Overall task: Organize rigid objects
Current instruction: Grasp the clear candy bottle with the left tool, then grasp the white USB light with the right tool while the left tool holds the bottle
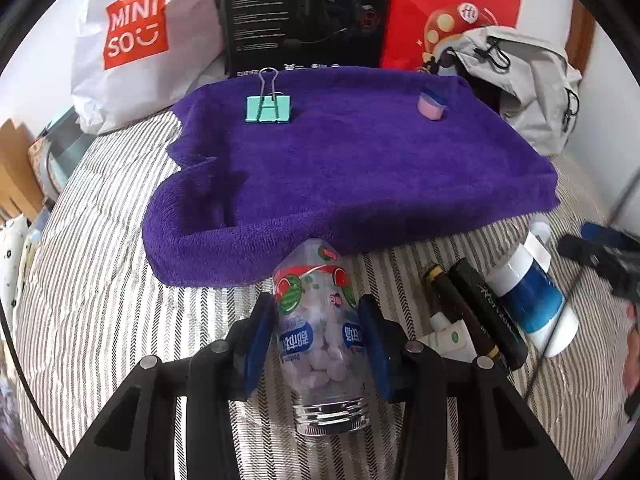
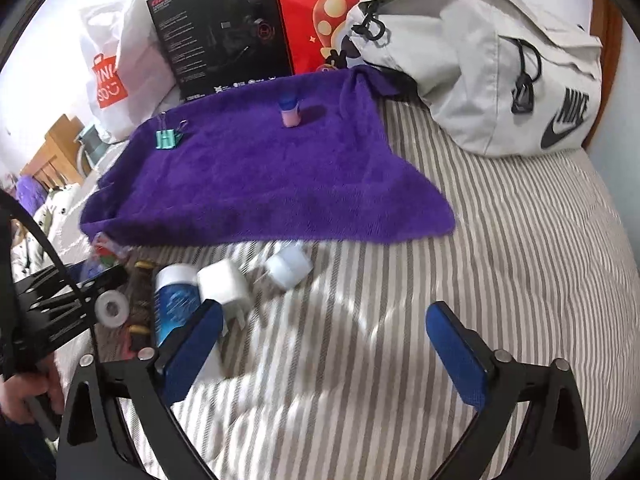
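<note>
Clearly we have the candy bottle [image 1: 318, 320] clamped in the left gripper [image 1: 318, 334], pads against its clear plastic sides about mid-body, silver cap toward the camera and its base just short of the purple towel's [image 1: 340, 168] near edge. We judge it light and stiff but smooth-walled, so it could twist or slide in the pads; the loose pink tablets inside would shift the weight if we tip it. Mid-body on the label seems the best hold, away from the tapering base. The right gripper [image 2: 324, 354] hangs wide open over bare striped bedding, holding nothing, with two white chargers [image 2: 256, 280] and a blue-and-white bottle [image 2: 176, 300] just to its left; that side is blurred, so what else lies there we cannot say. On the towel a green binder clip [image 1: 268, 109] and a small pink-and-blue piece [image 1: 431, 105] stand well apart near the far edge, leaving the middle and front open. Boxes, a shopping bag and a grey backpack [image 2: 480, 60] wall the far side, so room lies forward onto the towel.
</note>
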`<action>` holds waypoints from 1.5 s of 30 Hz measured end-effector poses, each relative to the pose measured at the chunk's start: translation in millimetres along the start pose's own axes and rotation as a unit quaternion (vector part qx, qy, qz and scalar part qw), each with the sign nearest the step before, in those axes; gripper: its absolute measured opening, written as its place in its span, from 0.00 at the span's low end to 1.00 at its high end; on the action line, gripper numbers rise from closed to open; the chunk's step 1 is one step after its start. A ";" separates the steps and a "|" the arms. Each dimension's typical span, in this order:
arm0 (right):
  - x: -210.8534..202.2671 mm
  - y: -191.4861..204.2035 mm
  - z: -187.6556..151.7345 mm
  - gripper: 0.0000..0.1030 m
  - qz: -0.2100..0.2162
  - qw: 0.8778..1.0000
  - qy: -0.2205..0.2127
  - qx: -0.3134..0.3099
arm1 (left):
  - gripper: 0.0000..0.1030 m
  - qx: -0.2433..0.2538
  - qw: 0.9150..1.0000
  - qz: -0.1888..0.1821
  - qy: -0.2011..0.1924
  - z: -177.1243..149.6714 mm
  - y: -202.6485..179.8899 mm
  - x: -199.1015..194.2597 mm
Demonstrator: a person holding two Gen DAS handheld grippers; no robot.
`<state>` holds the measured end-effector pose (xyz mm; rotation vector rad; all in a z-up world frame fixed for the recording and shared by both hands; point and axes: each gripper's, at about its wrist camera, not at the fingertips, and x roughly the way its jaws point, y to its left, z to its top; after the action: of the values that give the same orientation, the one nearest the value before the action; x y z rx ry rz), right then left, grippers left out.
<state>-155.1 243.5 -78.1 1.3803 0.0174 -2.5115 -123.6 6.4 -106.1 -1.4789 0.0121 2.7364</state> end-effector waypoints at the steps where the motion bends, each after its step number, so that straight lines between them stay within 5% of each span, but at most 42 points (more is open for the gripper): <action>1: 4.0 -1.7 2.9 0.90 -0.005 1.000 -0.003 -0.001 | 0.40 0.000 1.000 -0.002 0.000 -1.4 0.9 -0.9; 14: 30.9 11.5 6.2 0.80 -0.009 0.996 0.003 -0.083 | 0.40 0.001 1.000 -0.005 0.002 -0.1 1.7 0.6; 25: 37.9 17.9 11.1 0.50 0.010 0.994 -0.023 -0.108 | 0.40 -0.005 1.000 -0.002 -0.001 0.0 3.3 0.3; 27: 38.7 21.4 12.1 0.37 0.011 0.993 -0.024 -0.111 | 0.40 -0.004 1.000 -0.004 -0.002 -0.4 4.2 0.1; 45: 12.7 6.6 0.3 0.36 0.041 0.998 -0.013 -0.056 | 0.39 -0.062 0.996 -0.062 -0.023 -1.2 37.5 -22.4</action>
<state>-160.1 234.2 -87.7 1.2792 0.0940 -2.4219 -111.5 -31.6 -88.4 -1.3915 -0.2474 2.7154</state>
